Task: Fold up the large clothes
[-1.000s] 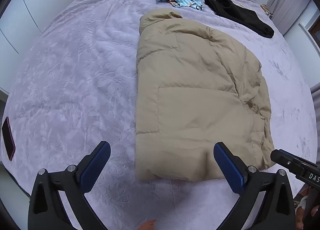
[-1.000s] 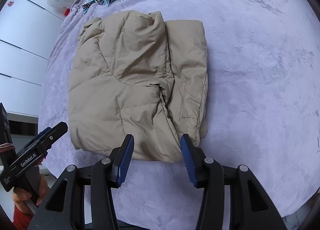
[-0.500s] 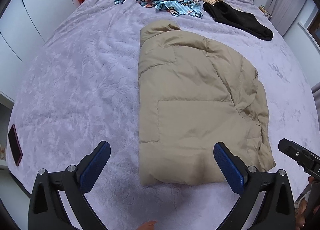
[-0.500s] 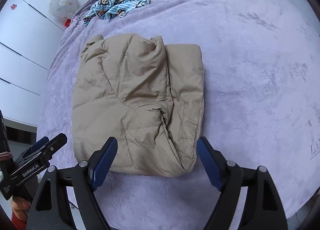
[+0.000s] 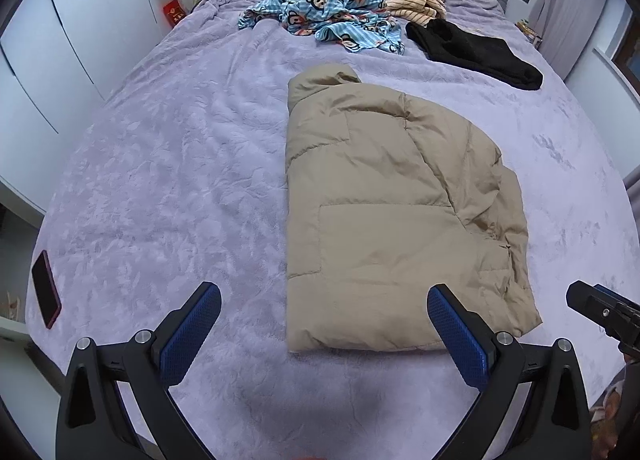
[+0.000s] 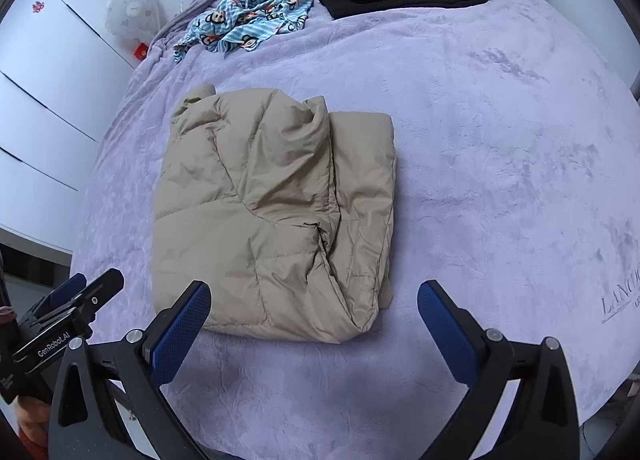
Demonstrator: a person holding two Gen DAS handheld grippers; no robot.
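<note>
Nearest me, my left gripper (image 5: pixel 324 330) and right gripper (image 6: pixel 314 326) gape wide, holding nothing, just short of the folded tan jacket (image 5: pixel 394 216) on the purple bedspread (image 5: pixel 180 180). Beyond the jacket lie a monkey-print cloth (image 5: pixel 332 16) and black garment (image 5: pixel 472 50). Only the left view shows a phone (image 5: pixel 46 289), well left of the jacket.

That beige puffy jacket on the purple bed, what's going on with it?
A person holding a two-finger gripper in each hand is folding clothes. The beige quilted puffer jacket lies folded into a compact bundle on the purple plush bedspread. The left gripper and right gripper are both open, hovering at the jacket's near edge and holding nothing. A blue cartoon-print garment and a black garment lie farther up the bed.
</note>
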